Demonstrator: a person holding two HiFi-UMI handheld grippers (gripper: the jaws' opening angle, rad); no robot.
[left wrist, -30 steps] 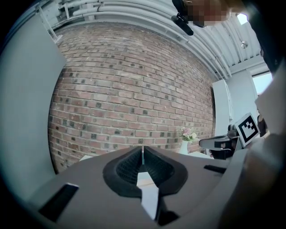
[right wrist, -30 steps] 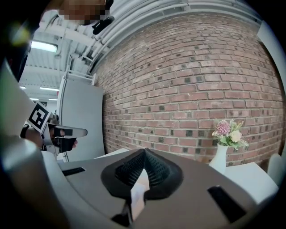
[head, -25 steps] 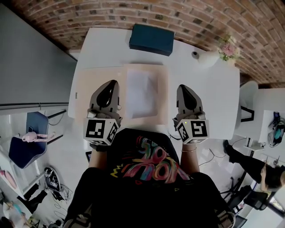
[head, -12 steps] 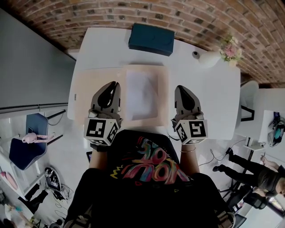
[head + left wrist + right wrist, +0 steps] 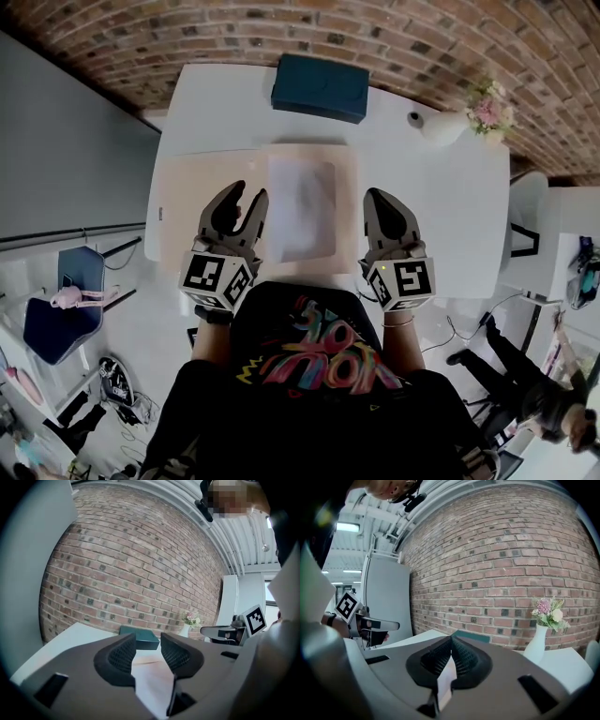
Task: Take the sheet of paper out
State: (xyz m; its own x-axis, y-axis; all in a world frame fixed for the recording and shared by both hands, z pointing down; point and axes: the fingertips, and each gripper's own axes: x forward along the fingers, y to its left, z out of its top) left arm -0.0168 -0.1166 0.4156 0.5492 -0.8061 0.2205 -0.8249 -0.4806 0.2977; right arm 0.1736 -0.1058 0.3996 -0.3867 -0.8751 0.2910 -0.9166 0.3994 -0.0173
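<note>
One flat white paper sheet (image 5: 302,208) on tan folder (image 5: 187,199); left tongs (image 5: 247,194) opening, empty; right tongs (image 5: 376,196) closed.

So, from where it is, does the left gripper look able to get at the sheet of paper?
Probably yes. The left gripper has its jaws opening with nothing between them. The sheet of paper lies uncovered on the tan folder, just beside the gripper's tips, and nothing stands in the way.
</note>
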